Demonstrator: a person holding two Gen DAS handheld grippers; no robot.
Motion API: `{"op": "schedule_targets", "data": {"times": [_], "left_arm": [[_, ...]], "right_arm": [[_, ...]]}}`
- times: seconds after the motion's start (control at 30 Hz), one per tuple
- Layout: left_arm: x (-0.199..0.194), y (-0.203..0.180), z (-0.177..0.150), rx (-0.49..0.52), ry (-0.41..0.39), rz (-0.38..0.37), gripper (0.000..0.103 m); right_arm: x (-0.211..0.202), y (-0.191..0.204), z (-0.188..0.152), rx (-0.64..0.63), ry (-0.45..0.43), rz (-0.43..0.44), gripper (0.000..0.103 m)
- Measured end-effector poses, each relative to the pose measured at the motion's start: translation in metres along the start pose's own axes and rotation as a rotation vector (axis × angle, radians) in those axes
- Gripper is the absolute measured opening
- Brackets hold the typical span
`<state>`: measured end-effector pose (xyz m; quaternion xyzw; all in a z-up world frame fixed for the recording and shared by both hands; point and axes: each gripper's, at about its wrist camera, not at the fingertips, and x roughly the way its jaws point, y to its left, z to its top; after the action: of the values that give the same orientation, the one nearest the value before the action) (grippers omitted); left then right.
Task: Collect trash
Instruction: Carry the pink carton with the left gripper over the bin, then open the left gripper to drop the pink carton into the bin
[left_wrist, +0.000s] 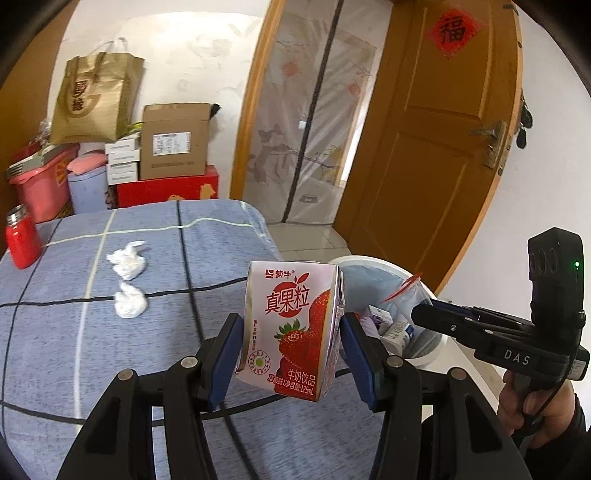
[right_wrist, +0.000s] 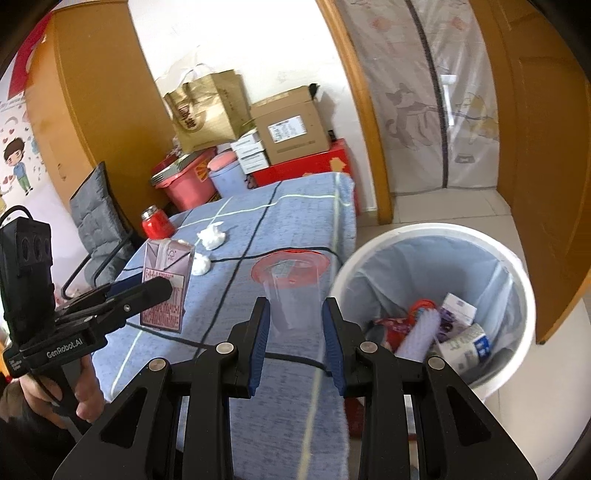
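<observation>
Left gripper (left_wrist: 291, 354) clamps the strawberry milk carton (left_wrist: 295, 328) beside the white bin (right_wrist: 436, 258); right gripper (right_wrist: 295, 332) pinches a clear red-rimmed cup (right_wrist: 293, 291).

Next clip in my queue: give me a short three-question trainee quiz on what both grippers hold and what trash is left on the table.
1. True or false: the left gripper is shut on a strawberry milk carton.
2. What does the right gripper hold? A) a crumpled tissue B) a clear plastic cup with a red rim C) a red flask
3. How many crumpled tissues lie on the blue checked tablecloth?

Key
1. True: both pads press the carton's sides.
2. B: the clear plastic cup sits between the pads, beside the white trash bin.
3. Two: a far tissue and a near tissue, lying apart; the red flask stands at the table's left edge.
</observation>
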<state>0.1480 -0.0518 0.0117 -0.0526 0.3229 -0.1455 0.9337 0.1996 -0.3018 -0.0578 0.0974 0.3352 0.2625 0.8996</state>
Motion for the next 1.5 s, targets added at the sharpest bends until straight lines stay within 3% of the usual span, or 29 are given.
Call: {"op": "schedule_targets", "data": {"times": [0.4, 0.8, 1.5], "left_arm": [[0.04, -0.041, 0.007, 0.065, 0.035, -0.076, 0.055], [0.087, -0.062, 0.006, 0.082, 0.1, -0.132, 0.055], [0.148, -0.077, 0.01, 0.1, 0.175, -0.166, 0.056]], "right_arm": [[-0.017, -0.05, -0.004, 0.089, -0.02, -0.074, 0.031], [-0.008, -0.082, -0.01, 0.136, 0.01, -0.106, 0.031], [0.013, -0.107, -0.013, 0.181, 0.06, -0.179, 0.034]]}}
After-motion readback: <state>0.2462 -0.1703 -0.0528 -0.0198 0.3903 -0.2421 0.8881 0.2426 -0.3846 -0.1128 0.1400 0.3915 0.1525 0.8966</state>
